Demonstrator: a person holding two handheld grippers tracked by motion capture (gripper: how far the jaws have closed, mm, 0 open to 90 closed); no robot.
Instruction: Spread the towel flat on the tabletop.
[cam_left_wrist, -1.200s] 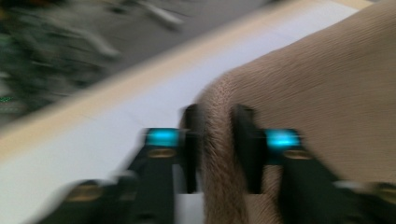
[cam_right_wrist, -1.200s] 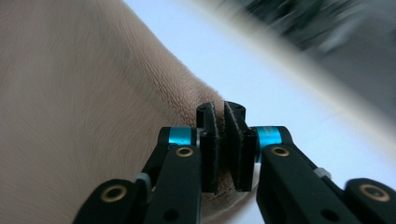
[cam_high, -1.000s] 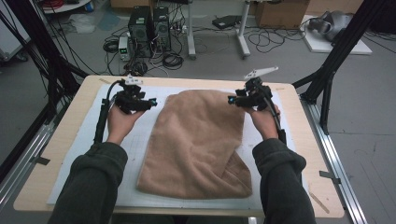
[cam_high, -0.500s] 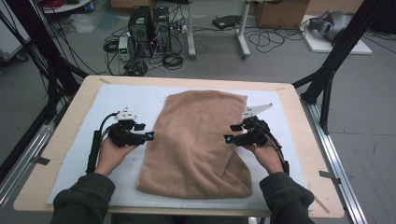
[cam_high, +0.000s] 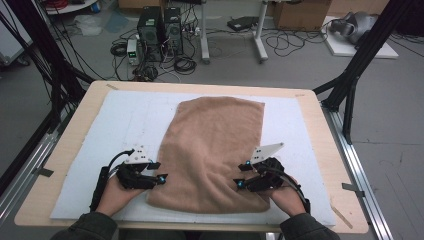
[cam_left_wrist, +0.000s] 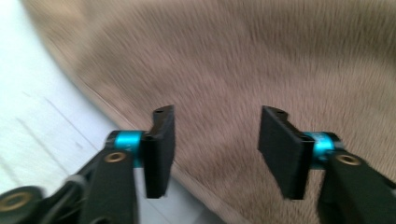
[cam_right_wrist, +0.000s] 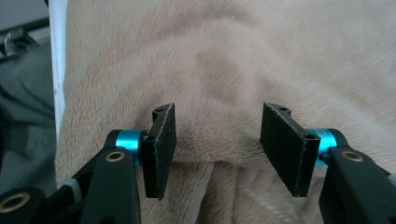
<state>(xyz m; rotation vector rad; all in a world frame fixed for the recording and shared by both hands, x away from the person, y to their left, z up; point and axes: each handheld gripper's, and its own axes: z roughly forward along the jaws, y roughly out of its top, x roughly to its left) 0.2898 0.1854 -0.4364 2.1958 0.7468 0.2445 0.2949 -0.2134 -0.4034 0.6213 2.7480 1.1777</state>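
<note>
High view: tan fleece towel (cam_high: 212, 150) spread lengthwise on white mat (cam_high: 125, 125) over wooden table (cam_high: 70, 140), far edge straight, near end rounded and close to the table's near edge. Left gripper (cam_high: 159, 171) at the towel's near-left edge, held in left hand (cam_high: 115, 195), fingers pointing inward toward the fabric. Right gripper (cam_high: 240, 176) over the towel's near-right part, held in right hand (cam_high: 285, 197), fingers likewise pointing inward. Grey three-cornered plate on top of each. Dark sleeves entering from the bottom edge. Floor beyond the table: computer towers (cam_high: 160, 30), tangled cables (cam_high: 185, 62), black frame legs on both sides.

Left gripper view: fingers (cam_left_wrist: 161, 149) spread, having just been closing, nothing pinched between them; towel edge (cam_left_wrist: 116, 112) running diagonally beneath, one finger over the white mat, the other over the fabric. Picture blurred; contact with the cloth not determinable.

Right gripper view: fingers (cam_right_wrist: 161, 149) spread, gap wide, no fabric gripped; raised fold of towel (cam_right_wrist: 219, 154) lying just beyond and below the gap. White mat strip (cam_right_wrist: 58, 56) at the left margin, dark sleeve beside it.
</note>
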